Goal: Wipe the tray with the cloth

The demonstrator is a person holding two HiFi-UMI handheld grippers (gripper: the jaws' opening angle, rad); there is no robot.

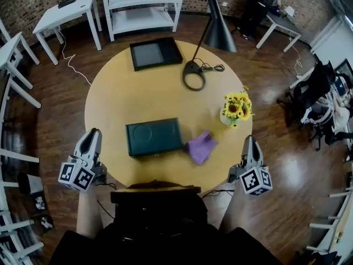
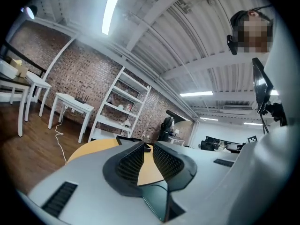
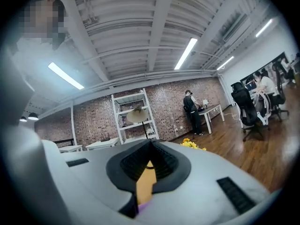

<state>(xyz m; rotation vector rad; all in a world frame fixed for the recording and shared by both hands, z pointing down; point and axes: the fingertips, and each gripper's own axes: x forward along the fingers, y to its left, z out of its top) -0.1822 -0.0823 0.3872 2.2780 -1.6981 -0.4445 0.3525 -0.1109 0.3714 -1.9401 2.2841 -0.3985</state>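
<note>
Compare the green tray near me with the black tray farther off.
The green tray lies at the near edge, beside the purple cloth; the black tray lies at the far edge, near the lamp. The green tray has a round recess; the black tray has a grey centre. Both are rectangular, flat on the table.

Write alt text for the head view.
A dark green tray and a purple cloth beside it lie on a round wooden table. The left gripper and right gripper hover at the near rim, holding nothing. A lamp, sunflowers and a black tray sit farther back.
</note>
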